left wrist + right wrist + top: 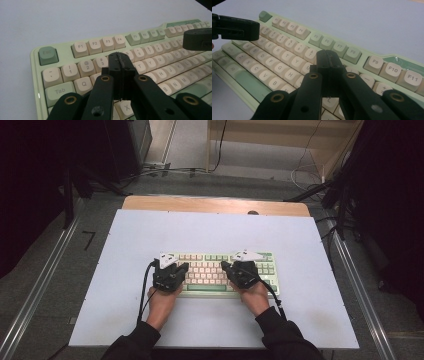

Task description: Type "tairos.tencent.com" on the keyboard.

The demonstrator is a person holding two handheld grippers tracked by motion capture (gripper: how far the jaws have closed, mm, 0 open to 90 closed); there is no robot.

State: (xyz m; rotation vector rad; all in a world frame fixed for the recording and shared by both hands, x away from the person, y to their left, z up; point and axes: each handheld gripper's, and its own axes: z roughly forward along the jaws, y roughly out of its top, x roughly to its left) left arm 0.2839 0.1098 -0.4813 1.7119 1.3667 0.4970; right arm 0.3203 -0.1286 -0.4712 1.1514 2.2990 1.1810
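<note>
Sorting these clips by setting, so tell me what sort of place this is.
Probably a lab or recording workspace: a white-topped table bearing one keyboard, loose cables across the grey floor beyond it, and metal rails along both sides.

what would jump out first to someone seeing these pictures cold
The pale green and cream keyboard lies near the front middle of the white table. The left gripper is over its left end and the right gripper over its right half, both with jaws shut and nothing between them. The darker green Esc key marks its far left corner.
</note>
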